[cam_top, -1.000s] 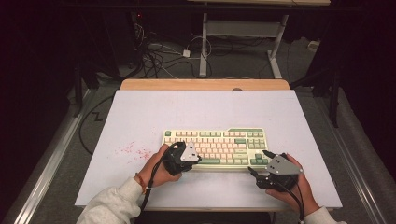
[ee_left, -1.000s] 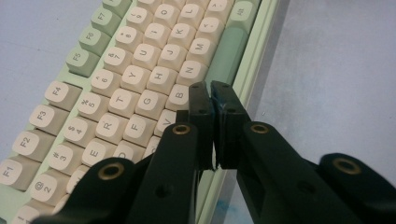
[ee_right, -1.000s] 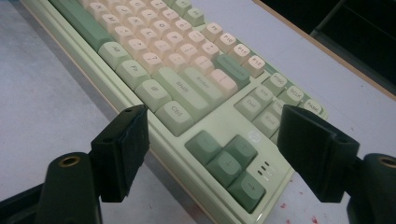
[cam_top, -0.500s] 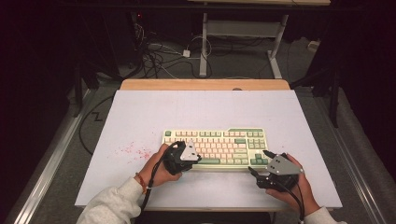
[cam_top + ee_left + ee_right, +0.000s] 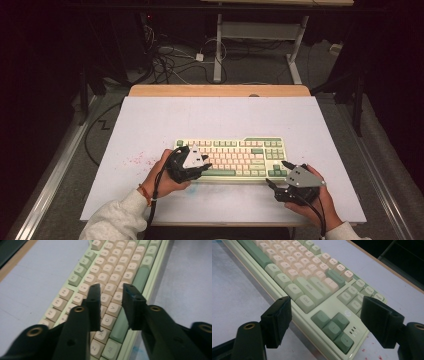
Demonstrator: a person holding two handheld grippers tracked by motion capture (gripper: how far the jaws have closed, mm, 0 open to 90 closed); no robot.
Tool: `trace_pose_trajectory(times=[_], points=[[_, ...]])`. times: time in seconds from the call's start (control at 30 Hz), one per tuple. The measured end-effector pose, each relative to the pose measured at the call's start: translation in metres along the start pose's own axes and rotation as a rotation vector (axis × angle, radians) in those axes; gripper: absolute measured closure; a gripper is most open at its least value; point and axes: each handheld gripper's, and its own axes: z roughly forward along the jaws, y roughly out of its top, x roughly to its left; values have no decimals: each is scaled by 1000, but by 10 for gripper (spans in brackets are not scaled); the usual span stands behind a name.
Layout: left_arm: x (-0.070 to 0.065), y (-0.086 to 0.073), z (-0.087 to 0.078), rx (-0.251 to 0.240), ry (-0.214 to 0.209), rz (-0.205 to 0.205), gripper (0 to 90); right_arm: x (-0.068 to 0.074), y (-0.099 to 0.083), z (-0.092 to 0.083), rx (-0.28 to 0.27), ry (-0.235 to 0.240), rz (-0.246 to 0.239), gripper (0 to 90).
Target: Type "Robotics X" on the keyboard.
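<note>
My right fingers [image 5: 280,176] stand released, straddling the keyboard [image 5: 235,157] at its near right corner; my left fingers [image 5: 199,161] have just been opening above its letter keys, grasping nothing; the keyboard lies mid-counter [image 5: 220,115]

Bright worktop, dark surroundings

Even overhead light falls on the pale worktop [image 5: 150,120]; the far room sinks into black. Close views are soft, near jaws blurred.

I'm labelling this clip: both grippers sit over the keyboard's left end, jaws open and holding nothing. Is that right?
Not quite. Only the left gripper is over the keyboard's left half; the right gripper sits at its right end by the arrow keys, as the high view shows.
</note>
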Motion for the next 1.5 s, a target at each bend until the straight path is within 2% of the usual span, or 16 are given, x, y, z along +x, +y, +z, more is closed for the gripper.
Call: trace_pose_trajectory(times=[0.1,0.2,0.27,0.33,0.47,0.7,0.93,1.0,1.23,1.4,1.5], points=[[-2,-1,-2,-12,42,16,547,0,0,0,-1,0,0,255],[-2,-4,-5,-33,59,15,432,0,0,0,-1,0,0,256],[-2,-5,-7,-46,77,15,389,-1,0,0,-3,-1,2,256],[-1,-7,-8,-53,79,6,310,-1,0,0,-3,-1,4,256],[-1,-10,-11,-70,92,3,239,-1,0,0,-2,-2,3,256],[3,-21,-21,-102,127,-15,208,-2,0,-1,-5,-6,8,256],[6,-38,-26,-81,162,-24,197,-4,0,-2,-8,-13,14,261],[6,-43,-28,-72,183,-19,197,-4,0,-3,-11,-12,18,268],[8,-63,-35,-48,215,-49,195,-4,1,-4,-14,-6,23,304],[9,-77,-38,-24,228,-75,194,-6,1,-5,-27,14,42,399],[9,-84,-41,-10,232,-84,194,-8,2,-6,-30,30,52,507]])
